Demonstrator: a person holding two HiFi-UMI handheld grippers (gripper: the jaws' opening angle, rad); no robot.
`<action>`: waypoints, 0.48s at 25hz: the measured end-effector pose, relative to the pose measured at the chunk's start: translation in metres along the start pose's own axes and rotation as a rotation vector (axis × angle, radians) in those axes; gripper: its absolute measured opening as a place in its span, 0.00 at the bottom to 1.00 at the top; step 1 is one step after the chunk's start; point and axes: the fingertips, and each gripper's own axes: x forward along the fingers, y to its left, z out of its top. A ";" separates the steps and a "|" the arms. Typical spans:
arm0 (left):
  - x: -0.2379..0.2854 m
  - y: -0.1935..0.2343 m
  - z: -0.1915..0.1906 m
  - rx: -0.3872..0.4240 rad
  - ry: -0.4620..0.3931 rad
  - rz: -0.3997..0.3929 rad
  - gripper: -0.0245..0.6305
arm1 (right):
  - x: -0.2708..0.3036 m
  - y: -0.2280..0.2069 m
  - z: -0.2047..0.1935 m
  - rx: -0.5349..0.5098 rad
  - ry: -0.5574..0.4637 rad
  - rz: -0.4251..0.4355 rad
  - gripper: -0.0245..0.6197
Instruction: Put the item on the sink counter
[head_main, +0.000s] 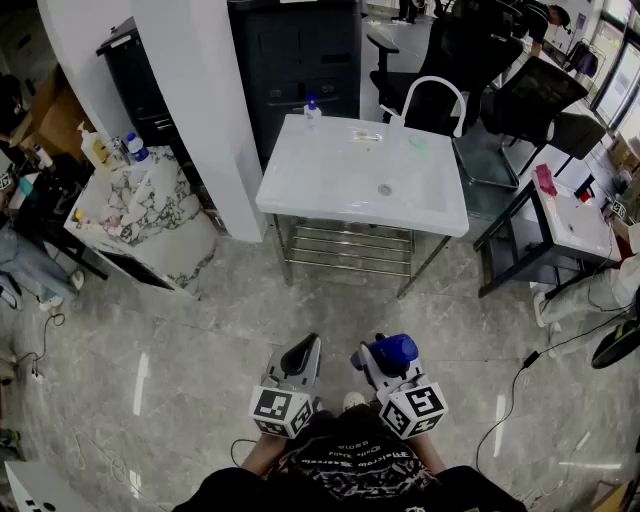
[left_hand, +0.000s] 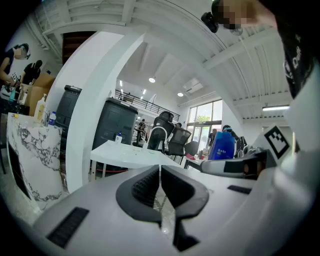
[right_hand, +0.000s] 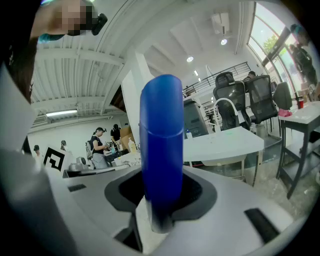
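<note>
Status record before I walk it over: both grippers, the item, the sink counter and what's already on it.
left gripper: fingers together, nothing between them
right gripper: fingers closed on the blue bottle, held upright
item status: not yet on the counter; held low, close to the person's body
sink counter: white, ahead across the floor
on the counter: faucet at the back right, small bottle at the back edge
free spot: bare surface left of the drain
</note>
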 end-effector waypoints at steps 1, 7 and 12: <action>-0.004 0.001 0.000 0.004 0.003 0.000 0.06 | -0.003 0.002 0.000 -0.009 0.000 -0.010 0.27; -0.020 0.001 0.004 0.031 0.009 -0.034 0.06 | -0.011 0.006 -0.001 -0.033 -0.005 -0.075 0.26; -0.026 0.010 0.006 0.040 0.007 -0.072 0.06 | -0.010 0.014 -0.002 0.017 -0.049 -0.074 0.27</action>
